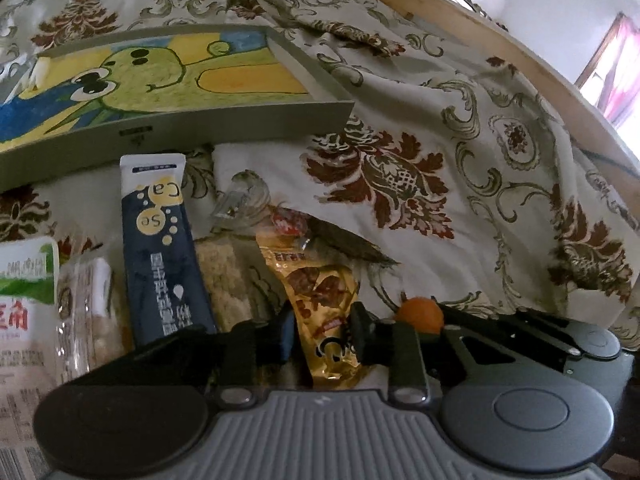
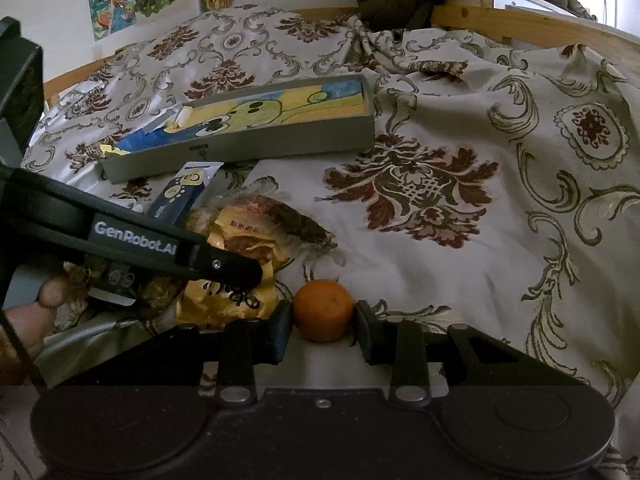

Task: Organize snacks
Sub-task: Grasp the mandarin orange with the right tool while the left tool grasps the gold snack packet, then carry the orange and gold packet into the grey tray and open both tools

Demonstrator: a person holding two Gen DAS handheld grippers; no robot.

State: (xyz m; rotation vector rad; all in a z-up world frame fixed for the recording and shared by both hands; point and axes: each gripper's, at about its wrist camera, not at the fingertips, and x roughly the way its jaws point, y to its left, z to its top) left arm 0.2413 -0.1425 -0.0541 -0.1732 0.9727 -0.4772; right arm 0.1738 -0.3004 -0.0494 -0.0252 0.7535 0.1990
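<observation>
A gold snack packet (image 1: 324, 304) lies crumpled on the floral bedspread, and my left gripper (image 1: 324, 332) is shut on its lower part, a pad pressing each side. From the right wrist view, one left finger (image 2: 236, 270) lies over the same gold packet (image 2: 228, 300). A small orange mandarin (image 2: 324, 310) sits between the pads of my right gripper (image 2: 323, 334), which is shut on it. The mandarin (image 1: 420, 314) also shows just right of the left gripper. A grey box (image 1: 240, 124) with a green cartoon drawing inside stands beyond the pile.
Left of the gold packet lie a dark blue stick packet (image 1: 160, 248), a pale grain bar (image 1: 224, 276), clear-wrapped bars (image 1: 88, 300) and a white-green packet (image 1: 24, 300). A small red sweet (image 1: 286, 220) lies behind. A wooden bed rail (image 1: 500, 52) bounds the right. A hand (image 2: 24, 320) holds the left gripper.
</observation>
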